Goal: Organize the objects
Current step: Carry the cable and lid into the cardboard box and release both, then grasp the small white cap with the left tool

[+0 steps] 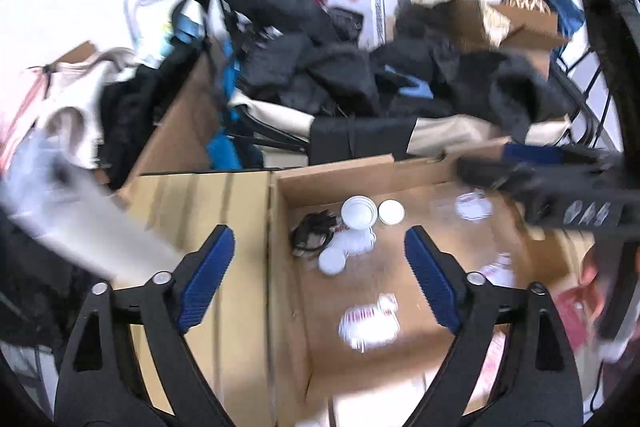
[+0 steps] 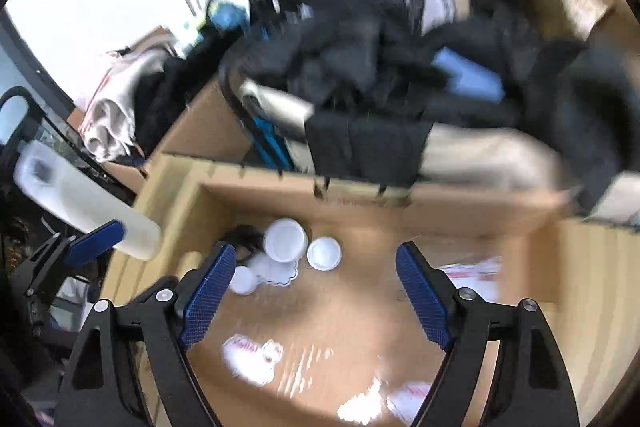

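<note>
Left wrist view: left gripper (image 1: 320, 279) wide open, holding nothing, above cardboard box (image 1: 332, 169); white lids (image 1: 358, 213) lie clustered on its floor | Right wrist view: right gripper (image 2: 314, 297) likewise open and empty; settle over one white lid (image 2: 324, 253) before you close.

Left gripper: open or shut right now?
Open. The left gripper has its blue pads spread wide over the cardboard box, nothing between them.

We see white round lids (image 1: 357, 212) and red-and-white printed packets (image 1: 369, 319) in a plain brown cardboard box (image 1: 332, 181), between ribbed blue finger pads (image 1: 208, 279).
</note>
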`<state>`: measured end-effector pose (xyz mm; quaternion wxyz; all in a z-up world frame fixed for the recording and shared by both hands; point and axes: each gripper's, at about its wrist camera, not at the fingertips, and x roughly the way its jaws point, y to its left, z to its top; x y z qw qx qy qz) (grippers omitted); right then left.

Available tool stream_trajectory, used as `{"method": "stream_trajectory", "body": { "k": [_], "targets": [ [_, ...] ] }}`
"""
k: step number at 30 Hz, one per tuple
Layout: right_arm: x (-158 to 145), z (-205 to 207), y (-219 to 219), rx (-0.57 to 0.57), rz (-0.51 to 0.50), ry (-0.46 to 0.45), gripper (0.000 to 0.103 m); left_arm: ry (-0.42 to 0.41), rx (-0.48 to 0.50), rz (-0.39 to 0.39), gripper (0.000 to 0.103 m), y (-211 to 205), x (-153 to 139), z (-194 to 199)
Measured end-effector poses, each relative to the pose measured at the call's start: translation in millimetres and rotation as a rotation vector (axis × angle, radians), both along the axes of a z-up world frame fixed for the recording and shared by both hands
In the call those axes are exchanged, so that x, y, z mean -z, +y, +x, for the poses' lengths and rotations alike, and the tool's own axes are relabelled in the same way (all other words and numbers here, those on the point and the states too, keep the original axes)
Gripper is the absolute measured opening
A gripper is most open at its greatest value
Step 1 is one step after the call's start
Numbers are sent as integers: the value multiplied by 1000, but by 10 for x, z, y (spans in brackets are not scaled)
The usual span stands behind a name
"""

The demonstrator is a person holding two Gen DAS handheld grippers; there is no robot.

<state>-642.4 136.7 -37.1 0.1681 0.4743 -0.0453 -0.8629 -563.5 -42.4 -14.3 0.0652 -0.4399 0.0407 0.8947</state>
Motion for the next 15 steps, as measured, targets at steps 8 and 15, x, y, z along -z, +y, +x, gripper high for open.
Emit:
{"method": "stream_trajectory", "body": {
  "k": [8, 15],
  "targets": [
    [-1050, 1115, 632, -23, 145, 92, 86, 135, -23, -15, 103, -281, -1032, 1454],
    [-1279, 2163, 942, -47, 115, 149, 86, 90, -56, -29, 103, -292, -1082, 2332]
  ]
}}
